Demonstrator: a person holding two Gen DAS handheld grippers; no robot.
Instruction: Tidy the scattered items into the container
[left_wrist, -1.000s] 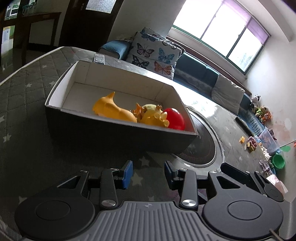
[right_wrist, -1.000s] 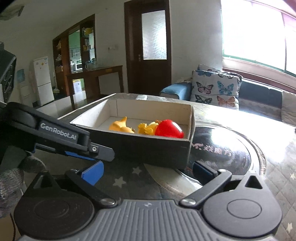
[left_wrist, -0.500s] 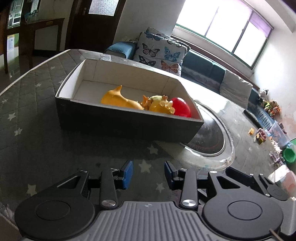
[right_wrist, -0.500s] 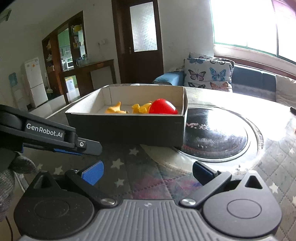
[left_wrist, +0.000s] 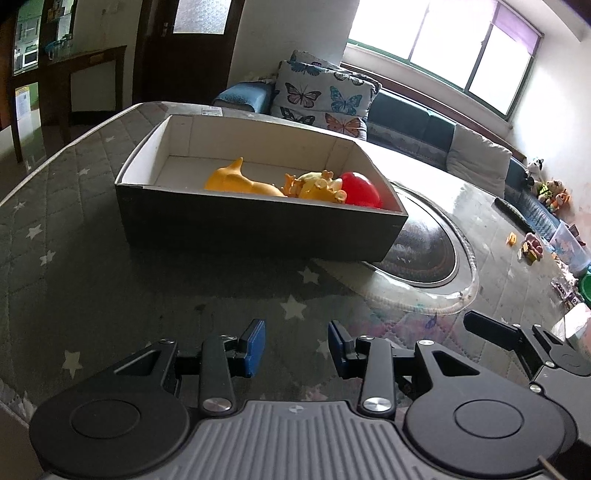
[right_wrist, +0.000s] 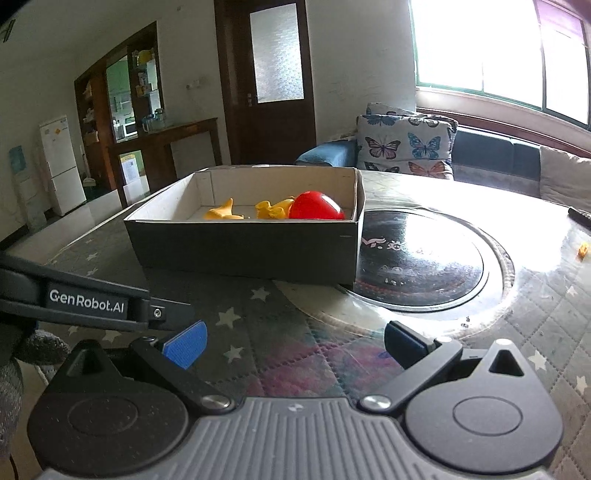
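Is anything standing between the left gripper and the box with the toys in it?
Nothing visible does. The left gripper is open and empty, and only bare star-patterned table cover lies between it and the near wall of the box. The toys sit inside: a yellow one and a red one.

"genrobot.ai" in white print on the black body of the left gripper (right_wrist: 88, 304), seen in the right wrist view. white characters on the dark round plate (right_wrist: 424, 258) set in the tabletop, not legible.
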